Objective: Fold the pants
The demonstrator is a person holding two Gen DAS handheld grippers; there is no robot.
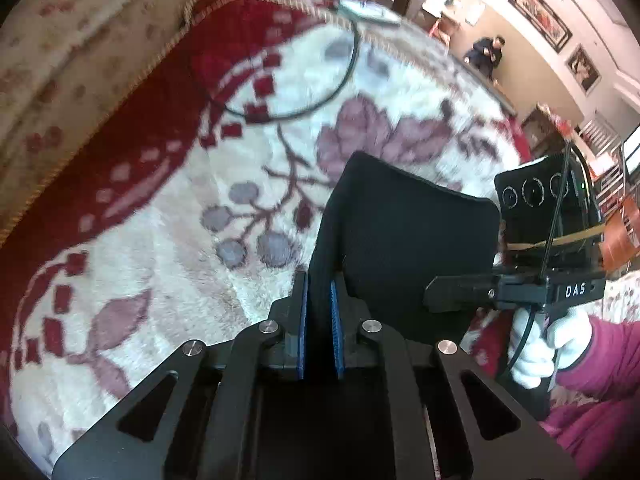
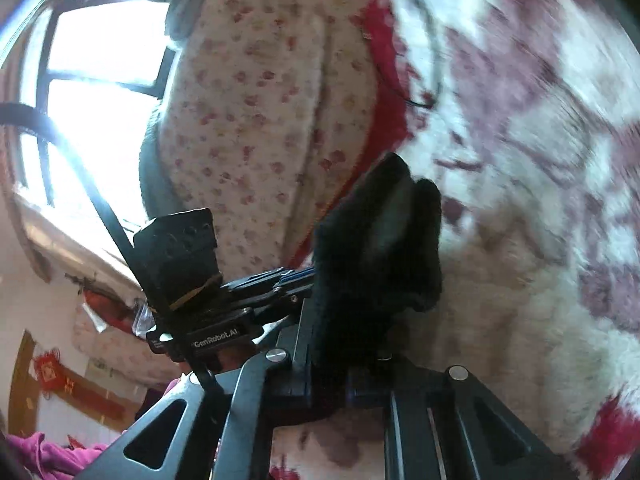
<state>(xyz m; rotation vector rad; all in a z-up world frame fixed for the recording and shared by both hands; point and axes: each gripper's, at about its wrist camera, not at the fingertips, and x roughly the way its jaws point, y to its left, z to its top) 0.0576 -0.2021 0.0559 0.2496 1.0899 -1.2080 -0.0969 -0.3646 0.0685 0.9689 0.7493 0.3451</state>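
Note:
The black pants [image 1: 404, 236] hang lifted above the bed, stretched between both grippers. My left gripper [image 1: 319, 320] is shut on one edge of the pants, the cloth pinched between its blue pads [image 1: 334, 320]. My right gripper [image 2: 332, 344] is shut on the other edge of the pants [image 2: 376, 256], which bunch up over its fingers and hide the tips. In the left wrist view the right gripper [image 1: 460, 292] shows at the right, held by a white-gloved hand [image 1: 548, 344]. The left gripper [image 2: 280, 280] shows at the left in the right wrist view.
A white and red floral blanket [image 1: 160, 208] covers the bed below. A black cable loop [image 1: 320, 96] and a small white device [image 1: 368, 10] lie on its far part. A floral quilt [image 2: 260, 100] is piled by the window [image 2: 92, 80].

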